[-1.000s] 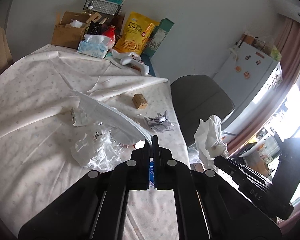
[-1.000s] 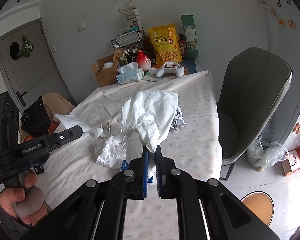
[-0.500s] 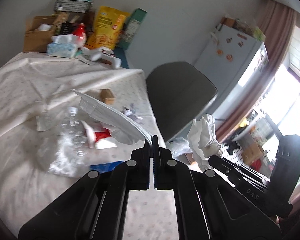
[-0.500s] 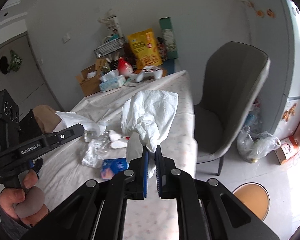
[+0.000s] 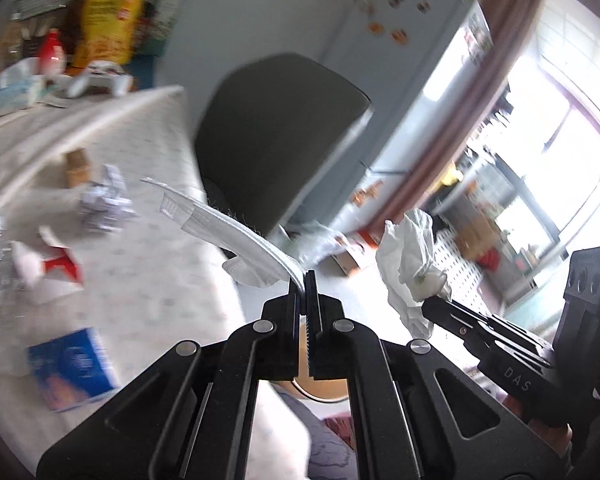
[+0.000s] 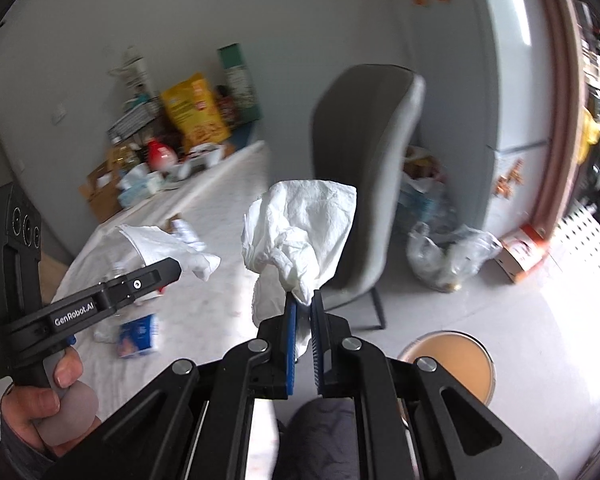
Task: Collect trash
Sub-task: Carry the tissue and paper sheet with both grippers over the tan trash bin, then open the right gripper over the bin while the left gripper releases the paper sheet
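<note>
Both grippers are swinging away from the worktop (image 5: 148, 264), which a second ago filled the frames and is now sliding to the left. The left gripper (image 5: 305, 280) is keeping its jaws clamped on a white face mask (image 5: 236, 236) at frame centre. The right gripper (image 6: 303, 304) is still pinching a crumpled white tissue (image 6: 300, 224), now before the grey chair (image 6: 364, 168), with the round bin (image 6: 456, 364) appearing lower right.
</note>
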